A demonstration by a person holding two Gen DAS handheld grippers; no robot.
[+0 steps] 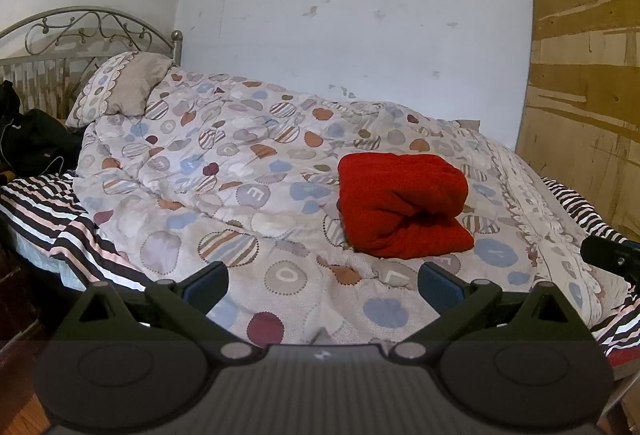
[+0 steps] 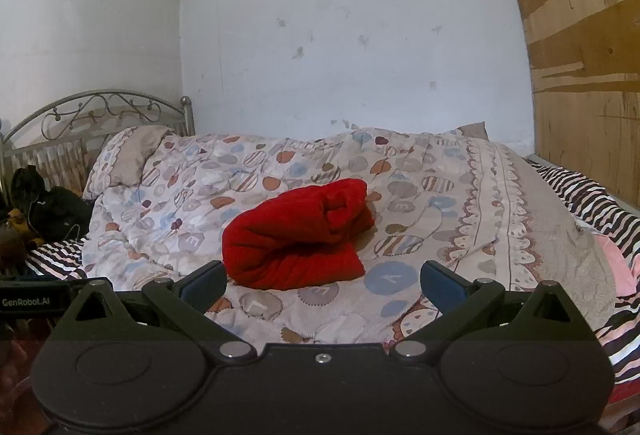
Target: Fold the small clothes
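Observation:
A red knitted garment lies folded into a thick bundle on the patterned duvet. In the right wrist view the same red garment sits just beyond the fingers, a little left of centre. My left gripper is open, held back from the garment with nothing between its blue pads. My right gripper is open too and holds nothing. The left fingertip of the right gripper is close to the bundle's near left corner. The other gripper's black body shows at the right edge of the left wrist view.
A pillow leans on the metal headboard at the far left. Dark clothing is piled beside it. A striped sheet hangs over the bed's edges. A wooden panel stands at the right, a white wall behind.

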